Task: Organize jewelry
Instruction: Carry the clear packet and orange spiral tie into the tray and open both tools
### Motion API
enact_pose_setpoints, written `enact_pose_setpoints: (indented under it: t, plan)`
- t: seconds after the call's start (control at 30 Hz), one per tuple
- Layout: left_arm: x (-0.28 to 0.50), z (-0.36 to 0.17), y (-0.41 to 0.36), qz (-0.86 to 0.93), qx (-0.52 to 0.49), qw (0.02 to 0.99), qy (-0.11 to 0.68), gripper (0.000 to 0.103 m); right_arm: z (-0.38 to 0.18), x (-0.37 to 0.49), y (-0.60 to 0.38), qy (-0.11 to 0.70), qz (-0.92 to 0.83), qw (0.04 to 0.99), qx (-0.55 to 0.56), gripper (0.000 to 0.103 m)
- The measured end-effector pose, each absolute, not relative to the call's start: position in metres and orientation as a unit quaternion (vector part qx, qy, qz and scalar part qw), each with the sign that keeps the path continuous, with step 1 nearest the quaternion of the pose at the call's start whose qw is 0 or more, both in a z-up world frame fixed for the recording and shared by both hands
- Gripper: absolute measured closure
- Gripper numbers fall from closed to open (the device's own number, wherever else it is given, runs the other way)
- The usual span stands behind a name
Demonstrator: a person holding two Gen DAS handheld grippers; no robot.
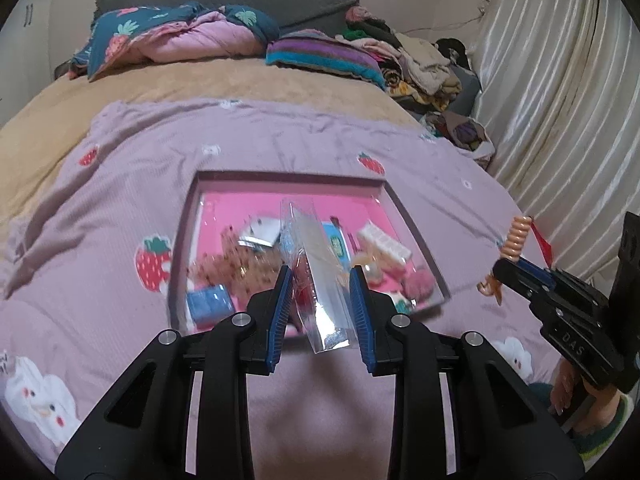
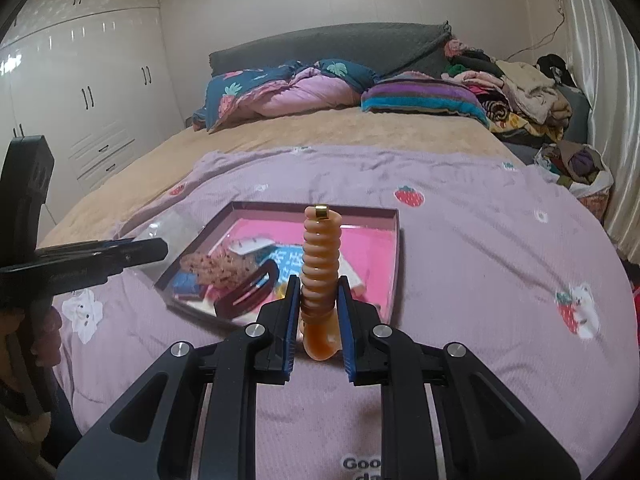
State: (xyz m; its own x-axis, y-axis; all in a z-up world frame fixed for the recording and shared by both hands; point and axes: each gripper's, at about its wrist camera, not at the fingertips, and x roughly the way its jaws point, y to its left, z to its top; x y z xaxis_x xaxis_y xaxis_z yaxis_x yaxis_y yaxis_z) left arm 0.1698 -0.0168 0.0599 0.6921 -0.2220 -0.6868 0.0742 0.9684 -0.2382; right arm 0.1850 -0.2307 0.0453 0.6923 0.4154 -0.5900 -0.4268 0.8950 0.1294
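Here, both grippers lifted over the bed, each loaded

Left gripper clamped on a clear plastic bag: light, slippery, crinkly, best pinched near its top edge; right gripper closed around a coiled orange hair tie, springy and soft, taken mid-coil. Below, on the purple blanket, an open box with pink lining, crowded with small packets and trinkets, little free room except toward its far edge

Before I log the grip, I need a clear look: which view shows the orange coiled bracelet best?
The right wrist view: the orange coiled bracelet stands upright, central, clamped between the right gripper pads. The left wrist view shows it only small, near the right edge, above the pink tray.
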Motion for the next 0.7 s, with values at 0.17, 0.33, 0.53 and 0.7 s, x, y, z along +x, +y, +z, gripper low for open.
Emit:
enact_pose_setpoints:
  t: [0.17, 0.33, 0.53, 0.7]
  plan:
    - [0.184, 0.062, -0.01, -0.076, -0.098, 0.916, 0.382, 0.082, 0.053, 0.199, -0.224, 0.312, 0.228, 0.922, -0.01, 0.085]
    - [0.199, 0.06, -0.009, -0.076, -0.098, 0.915, 0.385, 0.082, 0.056, 0.214, -0.223, 0.311, 0.222, 0.924, -0.009, 0.085]
    - [0.216, 0.051, -0.012, -0.082, -0.099, 0.91, 0.393, 0.082, 0.053, 0.227, -0.222, 0.313, 0.209, 0.926, -0.008, 0.085]
    - [0.227, 0.039, -0.021, -0.088, -0.091, 0.907, 0.402, 0.082, 0.044, 0.237, -0.222, 0.322, 0.198, 0.926, -0.011, 0.085]
